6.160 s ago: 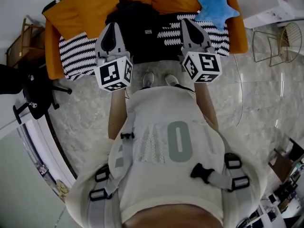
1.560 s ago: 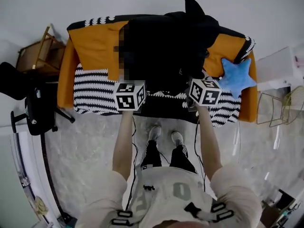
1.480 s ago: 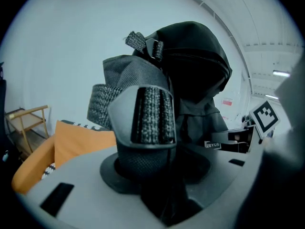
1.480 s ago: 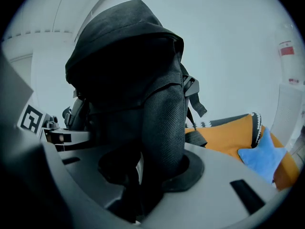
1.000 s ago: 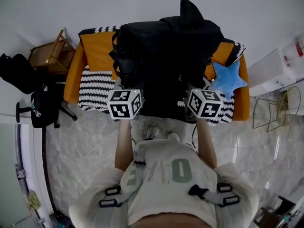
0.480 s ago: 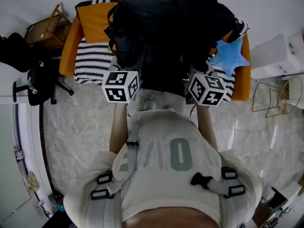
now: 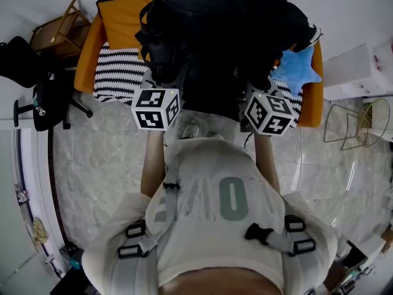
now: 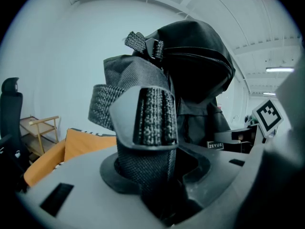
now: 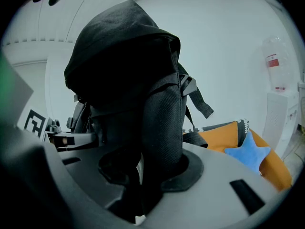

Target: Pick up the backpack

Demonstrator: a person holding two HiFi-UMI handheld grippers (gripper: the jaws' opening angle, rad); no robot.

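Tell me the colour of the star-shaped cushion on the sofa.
Blue. The star cushion shows best in the right gripper view, against the orange sofa.

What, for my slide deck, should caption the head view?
A person holds a black backpack up before an orange sofa, left gripper and right gripper each clamped on a shoulder strap.

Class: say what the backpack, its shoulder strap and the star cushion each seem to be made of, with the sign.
The backpack looks matt black woven synthetic, probably nylon or polyester: soft folds, zip track. Its shoulder strap looks grey coarse-weave fabric over padding: visible grain, thick edge. The star cushion seems blue plush or fleece: soft, unshiny surface.
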